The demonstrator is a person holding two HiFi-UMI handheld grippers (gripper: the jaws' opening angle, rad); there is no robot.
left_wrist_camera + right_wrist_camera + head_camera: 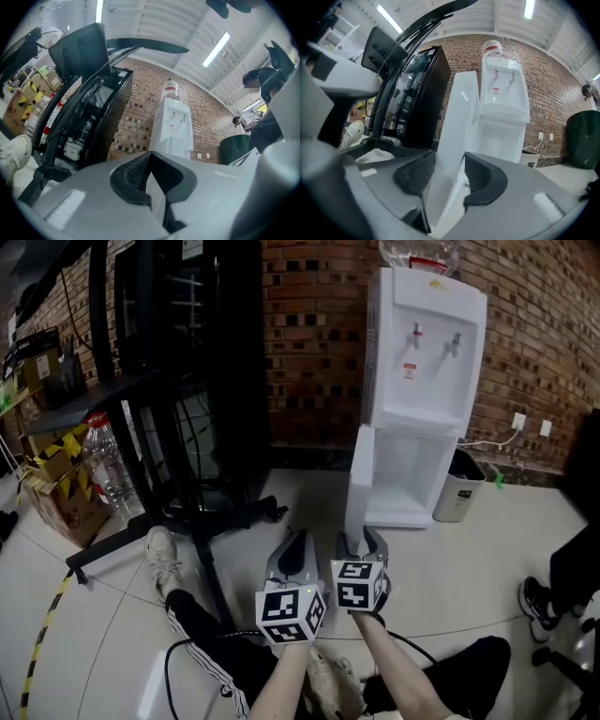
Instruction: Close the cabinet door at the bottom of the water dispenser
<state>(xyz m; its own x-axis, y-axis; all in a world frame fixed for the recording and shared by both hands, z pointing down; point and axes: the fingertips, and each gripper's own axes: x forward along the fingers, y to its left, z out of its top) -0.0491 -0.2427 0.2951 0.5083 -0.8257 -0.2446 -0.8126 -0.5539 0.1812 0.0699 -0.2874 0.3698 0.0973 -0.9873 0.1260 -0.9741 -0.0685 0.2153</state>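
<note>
The white water dispenser [427, 343] stands against the brick wall. Its bottom cabinet [414, 474] is open, and the white door [360, 474] is swung out toward me on its left side. My right gripper [361, 538] is at the door's free edge. In the right gripper view the door [459, 108] runs upright between the two black pads [417, 176], which sit against its two faces. My left gripper [298, 542] hovers just left of the door, its jaws together and holding nothing. In the left gripper view, it [150, 157] points toward the dispenser [172, 126].
A black rack on a wheeled base [187, 381] stands left of the dispenser. A water bottle [105, 465] and cardboard boxes [56, 493] sit at the far left. A small white bin [459, 486] is right of the cabinet. Someone's shoe [534, 601] is at the right, and my own leg [197, 620] stretches out lower left.
</note>
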